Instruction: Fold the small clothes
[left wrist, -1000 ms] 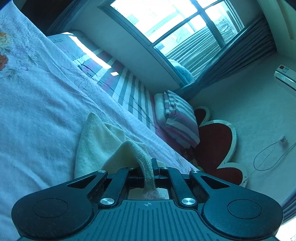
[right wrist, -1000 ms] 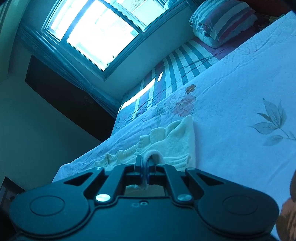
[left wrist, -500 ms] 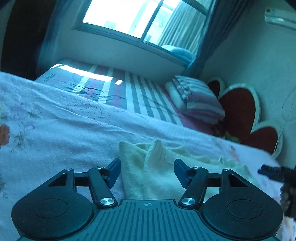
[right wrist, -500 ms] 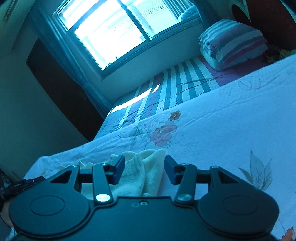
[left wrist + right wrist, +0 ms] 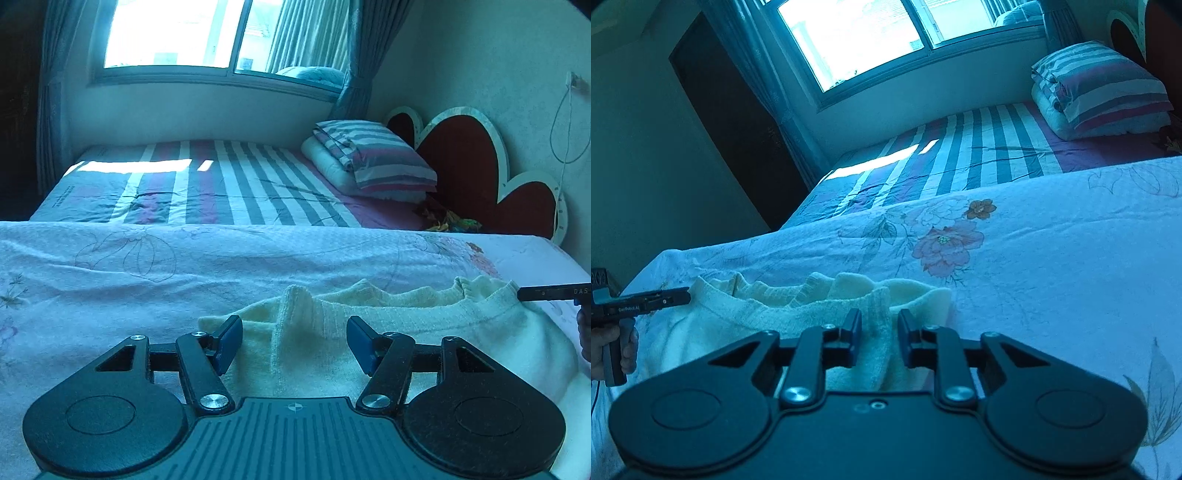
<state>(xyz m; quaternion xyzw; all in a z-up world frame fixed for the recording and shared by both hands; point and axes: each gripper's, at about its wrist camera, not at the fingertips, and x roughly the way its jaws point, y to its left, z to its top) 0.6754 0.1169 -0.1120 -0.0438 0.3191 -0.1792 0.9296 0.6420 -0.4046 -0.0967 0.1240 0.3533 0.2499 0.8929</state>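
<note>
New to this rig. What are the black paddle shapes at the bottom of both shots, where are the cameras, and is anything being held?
No robot arm here: a person holds a two-finger gripper in each hand, and each gripper carries a fisheye camera looking forward along its fingers. The black shapes are the gripper's own body and linkage.

In the left wrist view, the left gripper stands open over a cream knitted garment. The right gripper's tip pokes in at the right edge.

In the right wrist view, the right gripper has just been closing; a folded ridge of the garment sits between its jaws, but a gap still shows, so nothing is gripped. The left gripper and the hand holding it appear at the left edge.

The garment lies on a floral bedspread; behind are a striped sheet and folded bedding.
</note>
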